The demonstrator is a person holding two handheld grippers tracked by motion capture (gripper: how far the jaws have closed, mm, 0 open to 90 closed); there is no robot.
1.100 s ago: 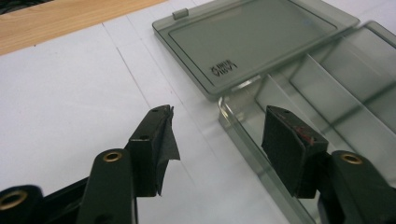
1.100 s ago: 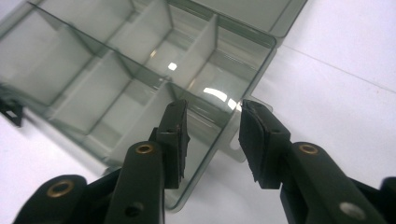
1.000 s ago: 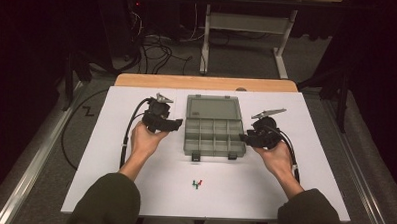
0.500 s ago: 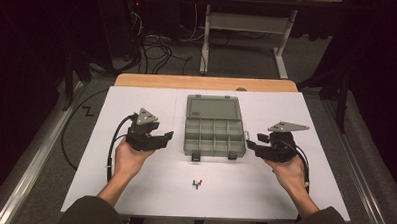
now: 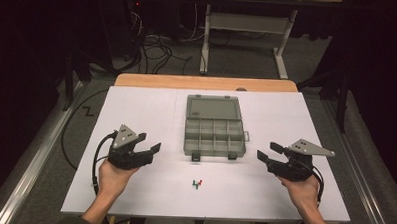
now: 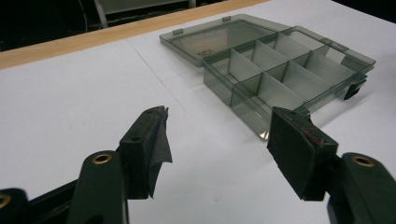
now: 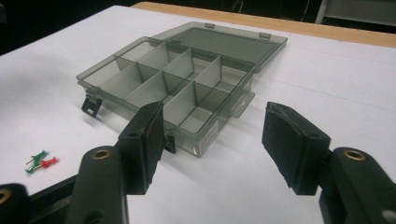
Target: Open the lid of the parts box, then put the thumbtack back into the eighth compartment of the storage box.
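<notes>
Now one clear grey organiser box (image 5: 214, 134) lies open ahead of both grippers, its lid flat behind eight compartments; the left gripper (image 5: 152, 149) stands released with nothing between its fingers (image 6: 148, 144); the right gripper (image 5: 264, 155) has just been opening, likewise bare; about three pushpins (image 5: 197, 184), green and red, lie between them, nearer the person.

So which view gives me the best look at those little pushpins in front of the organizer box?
The right gripper view: the pushpins lie close at its lower left, red and green clearly told apart. The high view shows the pushpins as tiny specks on the white table, in front of the organizer box. The left gripper view faces the box.
</notes>
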